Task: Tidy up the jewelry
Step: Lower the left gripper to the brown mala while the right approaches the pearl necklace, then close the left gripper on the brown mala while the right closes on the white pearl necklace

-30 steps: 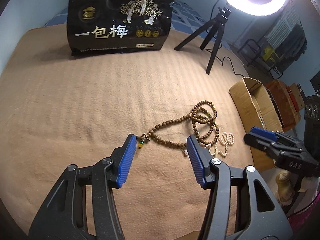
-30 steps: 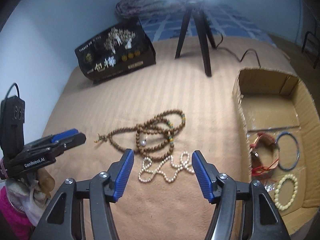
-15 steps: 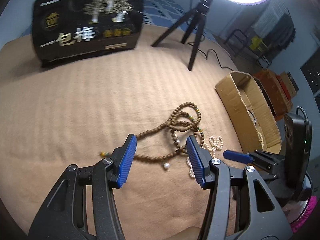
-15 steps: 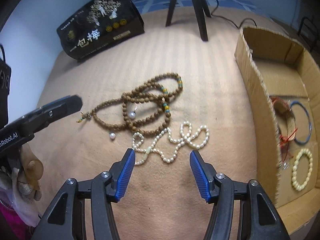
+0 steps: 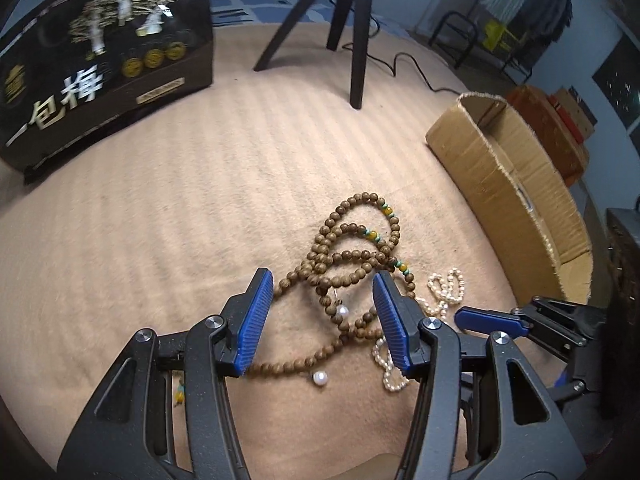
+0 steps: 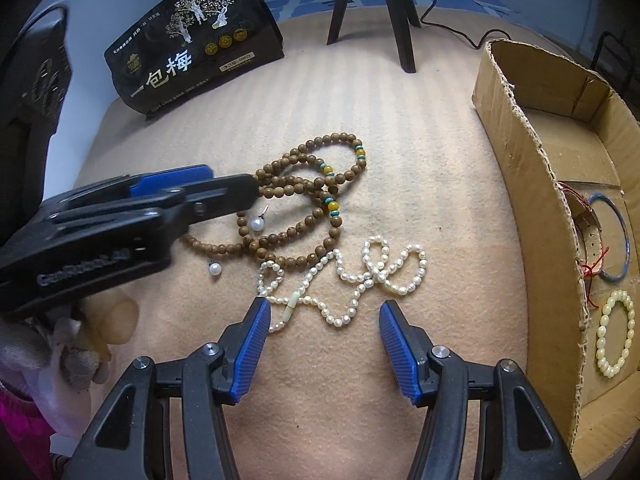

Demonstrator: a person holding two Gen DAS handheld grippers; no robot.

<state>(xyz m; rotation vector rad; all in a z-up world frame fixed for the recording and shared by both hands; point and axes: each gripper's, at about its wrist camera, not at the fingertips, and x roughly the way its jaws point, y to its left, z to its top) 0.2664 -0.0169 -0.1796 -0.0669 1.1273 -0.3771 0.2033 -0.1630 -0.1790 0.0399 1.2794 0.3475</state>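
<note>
Left wrist view: the left gripper (image 5: 322, 314) is hanging released, jaws spread over the wooden beads (image 5: 352, 256), which are lying coiled on the blanket (image 5: 160, 208) with two loose pearl drops (image 5: 320, 378) among them. The pearls (image 5: 444, 286) are lying just beside, touching the coil, near the box (image 5: 504, 176).

Right wrist view: the right gripper (image 6: 324, 334) is also hanging released, jaws straddling the near loops of the pearls (image 6: 352, 274). Both strands are probably handling light, limp and slippery, and are likely snagging each other. I would be pinching one bunched loop, well clear of the crossing. A bracelet (image 6: 616, 334) and bangle (image 6: 618, 240) are lying in the box (image 6: 520, 128).
</note>
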